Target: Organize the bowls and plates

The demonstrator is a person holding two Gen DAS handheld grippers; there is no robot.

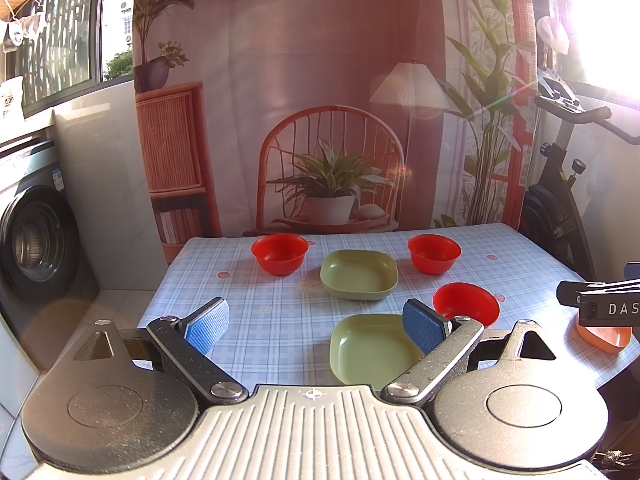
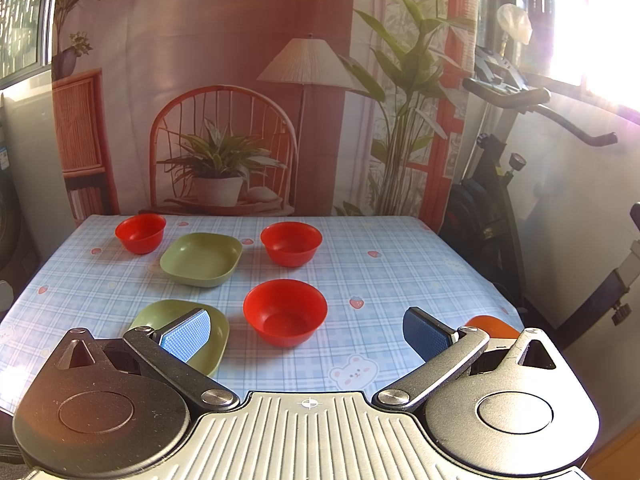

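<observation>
nearest, a green plate (image 2: 182,334) and a red bowl (image 2: 285,312) sit on the checked worktop (image 2: 380,280); both grippers' blue fingers (image 1: 208,324) spread wide, grasping nothing.

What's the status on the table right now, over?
Left gripper open, empty. Right gripper open, empty. Three red bowls, two green plates, all separate, nothing stacked. Orange dish at near right edge.
</observation>
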